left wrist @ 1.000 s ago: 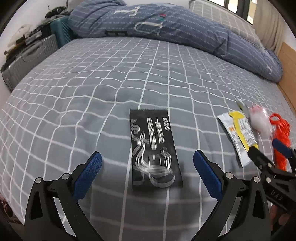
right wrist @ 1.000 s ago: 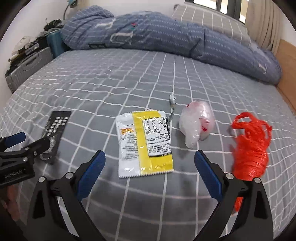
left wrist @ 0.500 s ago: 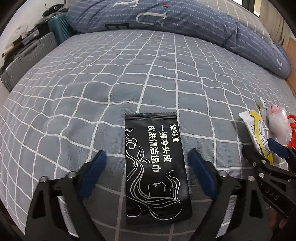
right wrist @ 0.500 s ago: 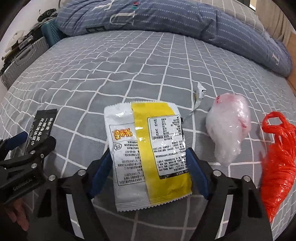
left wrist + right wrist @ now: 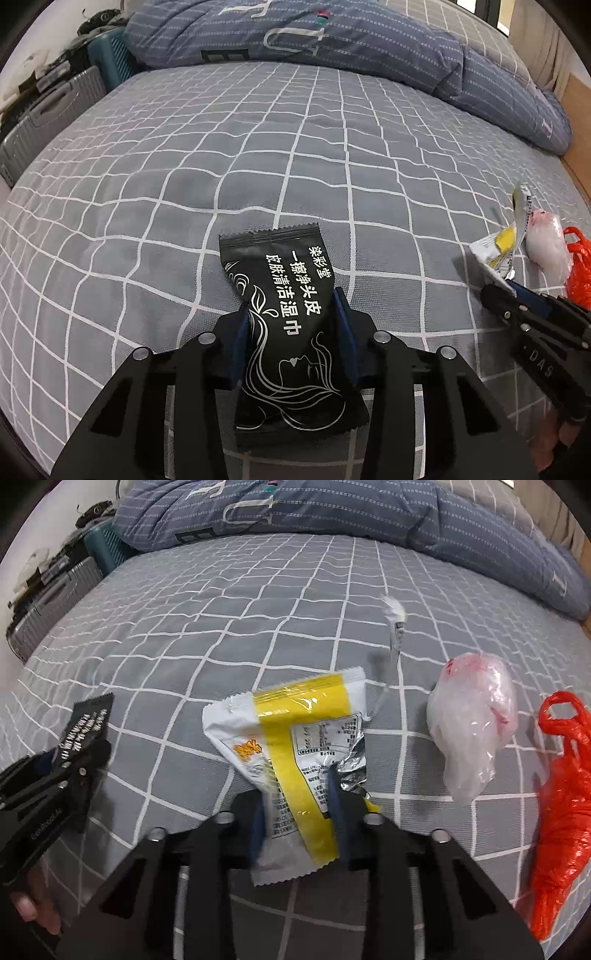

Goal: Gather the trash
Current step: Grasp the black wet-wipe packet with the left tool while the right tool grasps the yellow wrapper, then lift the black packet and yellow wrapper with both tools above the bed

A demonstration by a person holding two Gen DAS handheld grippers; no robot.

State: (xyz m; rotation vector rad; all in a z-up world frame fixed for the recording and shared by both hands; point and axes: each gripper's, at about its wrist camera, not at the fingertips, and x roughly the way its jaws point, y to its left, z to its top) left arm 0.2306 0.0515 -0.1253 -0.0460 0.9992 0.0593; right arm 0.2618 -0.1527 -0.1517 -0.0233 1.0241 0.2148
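My left gripper point(image 5: 293, 321) is shut on a black wet-wipe packet point(image 5: 284, 314) with white Chinese print, its sides pinched between the blue pads. My right gripper point(image 5: 297, 805) is shut on a white and yellow snack wrapper point(image 5: 291, 738), which is crumpled and lifted at its far end. The right gripper also shows at the right of the left wrist view point(image 5: 532, 317), and the left gripper at the left of the right wrist view point(image 5: 51, 779). A crumpled clear plastic bag point(image 5: 472, 720), an orange plastic bag point(image 5: 561, 794) and a small torn wrapper strip point(image 5: 395, 624) lie on the bed.
All lies on a grey bed sheet point(image 5: 258, 155) with a white grid. A blue striped duvet point(image 5: 332, 40) is heaped along the far side. Suitcases point(image 5: 48, 114) stand off the left edge. A wooden headboard point(image 5: 580, 122) is at the far right.
Both grippers moved forward over their packets and closed on them. The black packet and the yellow wrapper are now pinched and slightly raised; the wrapper has buckled.
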